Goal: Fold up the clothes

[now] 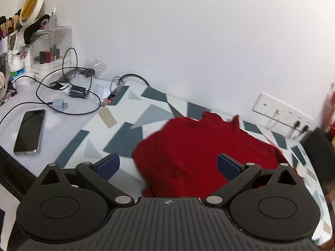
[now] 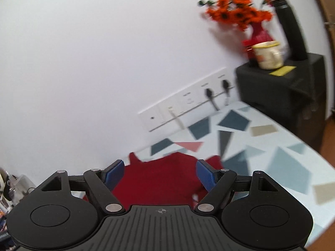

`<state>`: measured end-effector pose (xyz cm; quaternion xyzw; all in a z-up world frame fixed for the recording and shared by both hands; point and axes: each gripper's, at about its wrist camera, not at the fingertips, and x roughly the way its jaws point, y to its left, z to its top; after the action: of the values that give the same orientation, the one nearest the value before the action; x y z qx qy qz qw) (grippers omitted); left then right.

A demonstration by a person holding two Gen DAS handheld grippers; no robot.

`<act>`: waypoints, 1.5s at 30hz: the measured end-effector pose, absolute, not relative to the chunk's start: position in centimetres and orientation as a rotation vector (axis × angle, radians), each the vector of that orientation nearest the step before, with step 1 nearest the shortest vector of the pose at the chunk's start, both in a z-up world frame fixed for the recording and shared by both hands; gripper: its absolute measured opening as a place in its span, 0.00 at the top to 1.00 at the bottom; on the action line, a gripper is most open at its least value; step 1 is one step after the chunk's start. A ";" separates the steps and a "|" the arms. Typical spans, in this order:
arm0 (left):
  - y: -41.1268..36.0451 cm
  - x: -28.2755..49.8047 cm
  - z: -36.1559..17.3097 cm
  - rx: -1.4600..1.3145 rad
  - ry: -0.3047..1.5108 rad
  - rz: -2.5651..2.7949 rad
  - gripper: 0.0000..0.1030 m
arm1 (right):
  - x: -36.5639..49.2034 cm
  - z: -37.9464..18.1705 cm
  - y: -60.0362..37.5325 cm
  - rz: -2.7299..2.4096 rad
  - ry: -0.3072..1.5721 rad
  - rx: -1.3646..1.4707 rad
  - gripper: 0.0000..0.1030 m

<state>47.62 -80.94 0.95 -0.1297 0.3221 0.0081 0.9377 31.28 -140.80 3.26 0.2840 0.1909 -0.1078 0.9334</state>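
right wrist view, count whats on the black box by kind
vase of orange flowers: 1
mug: 1
black bottle: 1
yellow note: 1
total: 4, all on the black box

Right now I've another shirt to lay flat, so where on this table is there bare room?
Free: the patterned tablecloth between the red garment, the black box and the wall sockets; also the strip between the garment and the phone. Crowded: the far left end, with tangled cables, chargers and the cosmetics organizer.
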 end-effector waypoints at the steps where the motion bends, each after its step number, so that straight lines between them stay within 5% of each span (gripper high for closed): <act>1: -80.6 48.6 0.9 -0.272 0.670 0.024 0.02 | 33.0 3.4 -140.8 -0.220 0.404 0.567 0.35; 4: -79.4 52.3 1.0 -0.283 0.662 -0.035 0.02 | 38.2 3.8 -140.9 -0.261 0.402 0.545 0.42; 7: -78.9 56.5 0.6 -0.221 0.634 -0.042 0.02 | 43.6 4.0 -141.5 -0.282 0.406 0.606 0.63; 9: -78.4 59.5 -0.1 -0.218 0.629 -0.041 0.02 | 46.8 3.5 -141.3 -0.283 0.419 0.634 0.68; 16: -79.9 68.3 -6.0 -0.094 0.748 -0.100 0.02 | 54.6 -0.6 -138.4 -0.256 0.512 0.577 0.66; 21: -81.7 71.5 -11.4 -0.020 0.903 -0.134 0.02 | 59.4 -4.9 -137.4 -0.209 0.609 0.540 0.53; 22: -81.8 71.9 -12.3 -0.001 0.919 -0.097 0.04 | 60.8 -5.8 -137.3 -0.199 0.625 0.519 0.53; 25: -81.5 72.7 -13.6 0.016 0.942 0.006 0.36 | 65.8 -7.9 -137.3 -0.163 0.661 0.457 0.50; 29: -82.3 73.4 -13.4 0.105 0.907 0.096 0.36 | 73.4 -11.0 -136.9 -0.111 0.709 0.401 0.46; 32: -83.1 74.0 -13.6 0.172 0.875 0.160 0.36 | 77.4 -13.4 -135.9 -0.033 0.775 0.330 0.70; 33: -83.0 74.3 -13.6 0.157 0.875 0.180 0.36 | 78.2 -14.0 -135.6 -0.021 0.785 0.294 0.94; 34: -82.7 74.6 -13.6 0.135 0.880 0.192 0.36 | 78.7 -14.2 -135.4 -0.037 0.777 0.248 1.00; 39: -81.2 75.4 -13.6 0.079 0.901 0.209 0.32 | 79.4 -13.6 -140.3 -0.228 0.735 0.343 1.00; 41: -80.5 75.5 -13.6 0.055 0.915 0.220 0.23 | 77.7 -12.7 -142.6 -0.226 0.724 0.447 0.95; 45: -79.9 75.8 -13.8 0.046 0.933 0.216 0.13 | 71.4 -11.2 -144.3 -0.252 0.698 0.448 0.47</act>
<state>75.78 -79.92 -13.77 0.0219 0.4489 0.1041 0.8872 71.41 -144.31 -11.17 0.2169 0.3381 -0.1220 0.9076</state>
